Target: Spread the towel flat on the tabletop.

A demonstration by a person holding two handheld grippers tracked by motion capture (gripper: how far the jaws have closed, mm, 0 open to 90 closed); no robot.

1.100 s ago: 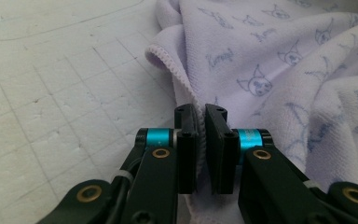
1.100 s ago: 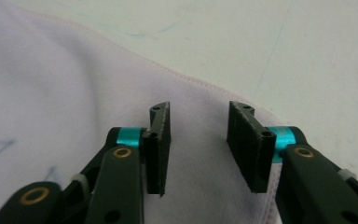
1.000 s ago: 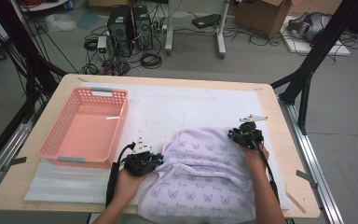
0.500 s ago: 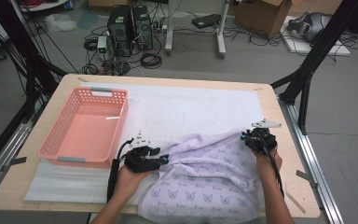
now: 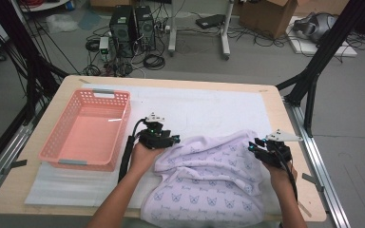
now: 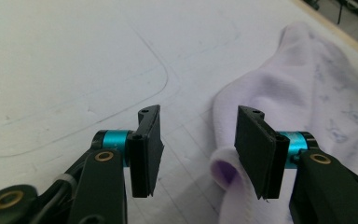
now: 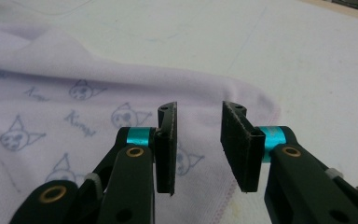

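Both grippers — left gripper [image 6: 193, 154], right gripper [image 7: 196, 149] — are standing apart, jaws having just opened, hovering at the lilac cat-print cloth [image 5: 209, 180]'s far edge, bare white table mat [image 5: 204, 104] beyond.

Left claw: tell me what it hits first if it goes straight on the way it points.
Probably nothing but the white mat. The left claw stands open, the lilac cloth just beside its right pad; ahead the mat looks bare, though depth is unclear.

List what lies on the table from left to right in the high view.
Pink plastic basket → left tool → lilac garment with cat-face print → right tool.
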